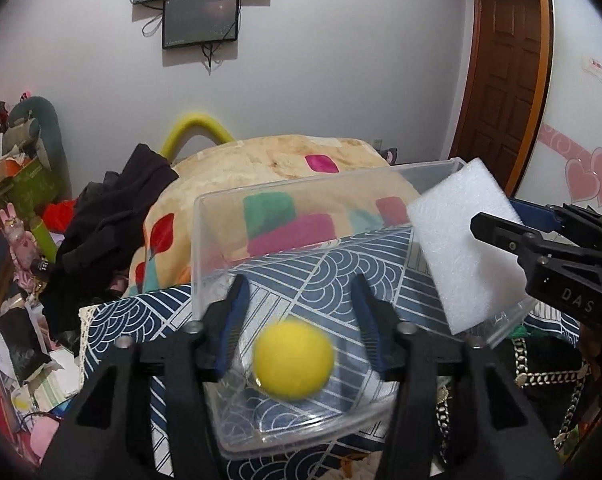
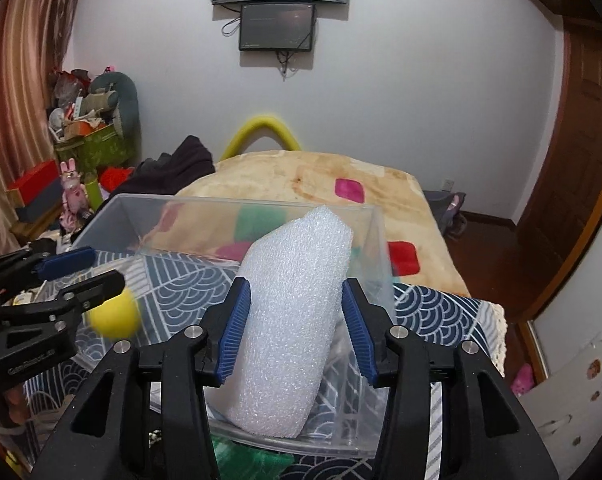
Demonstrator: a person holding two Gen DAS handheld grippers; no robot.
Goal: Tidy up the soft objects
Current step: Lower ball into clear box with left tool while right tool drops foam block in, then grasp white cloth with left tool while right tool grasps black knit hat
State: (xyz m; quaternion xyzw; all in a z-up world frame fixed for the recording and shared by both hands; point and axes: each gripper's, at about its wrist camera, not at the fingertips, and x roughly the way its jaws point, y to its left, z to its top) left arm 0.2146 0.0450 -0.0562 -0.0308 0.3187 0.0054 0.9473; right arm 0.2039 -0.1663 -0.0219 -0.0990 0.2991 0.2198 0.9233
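A clear plastic bin (image 1: 205,248) stands on a blue wave-patterned cloth (image 1: 117,320). A yellow foam ball (image 1: 293,359), blurred by motion, is inside the bin between the fingers of my left gripper (image 1: 299,316), which is open and not touching it. The ball also shows in the right wrist view (image 2: 115,314). A white foam block (image 2: 289,320) stands tilted in the bin (image 2: 113,210) between the blue pads of my right gripper (image 2: 295,320), which stands open around it. The block also shows in the left wrist view (image 1: 465,248), with the right gripper (image 1: 513,224) beside it.
A bed with a patchwork blanket (image 1: 285,164) lies behind the bin. Dark clothes (image 1: 113,216) and clutter (image 1: 17,184) are piled at left. A black bag with a chain (image 1: 541,372) sits right of the bin. A wooden door (image 1: 501,80) is at right.
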